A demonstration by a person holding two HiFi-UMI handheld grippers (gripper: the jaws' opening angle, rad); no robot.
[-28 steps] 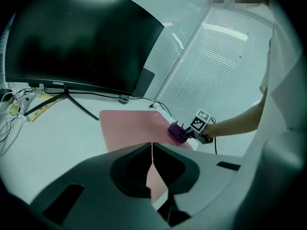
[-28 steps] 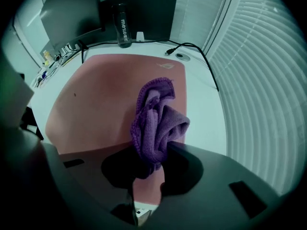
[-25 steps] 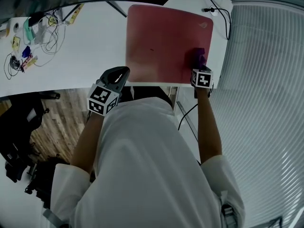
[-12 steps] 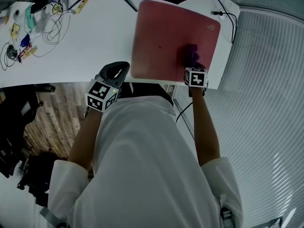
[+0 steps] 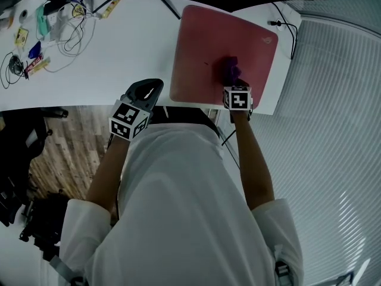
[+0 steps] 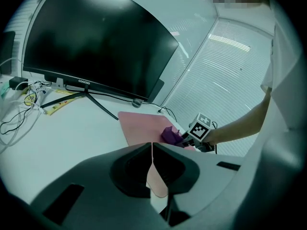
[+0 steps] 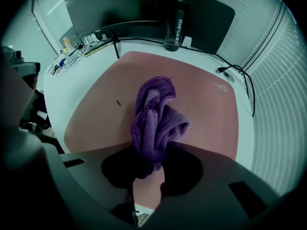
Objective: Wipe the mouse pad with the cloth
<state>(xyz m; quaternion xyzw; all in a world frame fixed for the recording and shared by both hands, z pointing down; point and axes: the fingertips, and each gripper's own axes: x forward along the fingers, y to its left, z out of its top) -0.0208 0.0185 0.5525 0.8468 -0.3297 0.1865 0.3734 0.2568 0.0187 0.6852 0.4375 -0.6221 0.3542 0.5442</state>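
A pink mouse pad (image 5: 202,46) lies on the white desk (image 5: 119,52), close to its front edge and right corner. A bunched purple cloth (image 5: 228,69) rests on the pad, right of its middle and near the front. My right gripper (image 5: 231,80) is shut on the cloth and presses it onto the pad. In the right gripper view the cloth (image 7: 156,116) bulges out of the right gripper (image 7: 148,164) over the pad (image 7: 201,99). My left gripper (image 5: 150,89) hovers at the desk's front edge, left of the pad. The left gripper (image 6: 152,150) is shut and holds nothing.
A black monitor (image 6: 96,42) on a thin stand (image 6: 88,97) spans the back of the desk. A dark bottle (image 7: 175,18) stands behind the pad. Cables and small items (image 5: 41,28) clutter the far left. A black cable (image 5: 289,25) runs by the right corner. Blinds (image 5: 333,100) fill the right.
My right gripper has dragged the cloth leftwards across the pad, from near its right edge towards the middle. The left gripper has stayed at the desk's front edge.
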